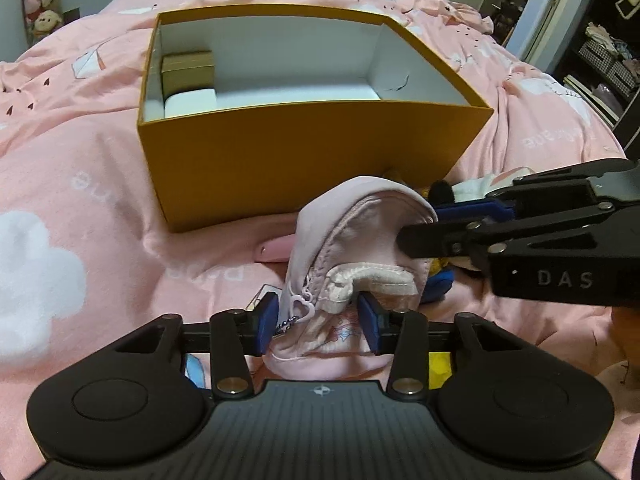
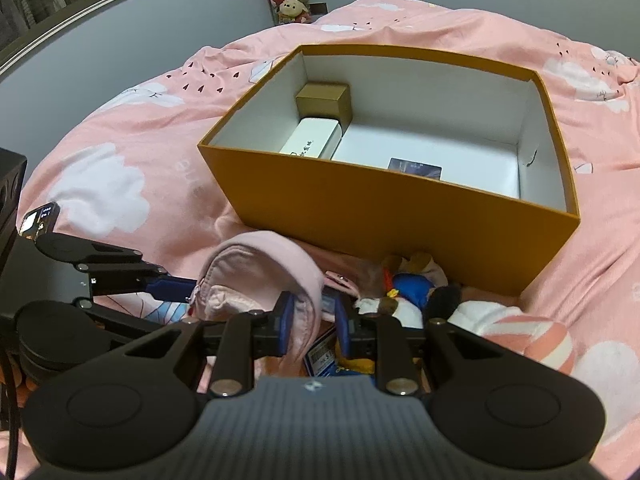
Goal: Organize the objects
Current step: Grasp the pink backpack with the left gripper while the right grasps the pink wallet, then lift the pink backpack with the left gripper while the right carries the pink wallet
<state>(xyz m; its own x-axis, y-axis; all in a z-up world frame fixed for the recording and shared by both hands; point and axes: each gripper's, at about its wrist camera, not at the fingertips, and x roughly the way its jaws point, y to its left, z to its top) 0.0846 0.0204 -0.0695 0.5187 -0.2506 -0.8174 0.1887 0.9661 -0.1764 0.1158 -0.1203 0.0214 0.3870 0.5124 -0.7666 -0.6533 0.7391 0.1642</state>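
Nearest the lens, the left tool (image 1: pixel 318 320) is straddling the lower end of a small pink zip pouch (image 1: pixel 356 248), its blue pads (image 1: pixel 267 318) pressing in on the fabric from both sides, so the tool appears to be clamping the pouch. The right tool (image 2: pixel 310 320) is reaching in from the side and pinching the pouch's upper flap (image 2: pixel 308 280); one pad is lying against the fabric, but whether the other pad is touching cannot be told. The pouch is resting on the pink bed cover (image 1: pixel 80 200), just in front of the near wall of the open orange box (image 1: pixel 304 152). Inside the box, a gold carton (image 2: pixel 324 100) and a white case (image 2: pixel 314 136) are sitting against the left wall, and a dark card (image 2: pixel 416 168) is lying on the floor; the right half of the floor is showing bare. Beside the pouch, a plush doll (image 2: pixel 416 292) and a striped pink-and-white soft item (image 2: pixel 532 340) are lying against the box, not yet packed.

Step in hand, as judged: both tools are securing the pouch before it is loaded into the box. The next move calls for lifting the limp pouch high enough that it clears the tall near wall, then carrying it forward over the bare floor area before the pads part.
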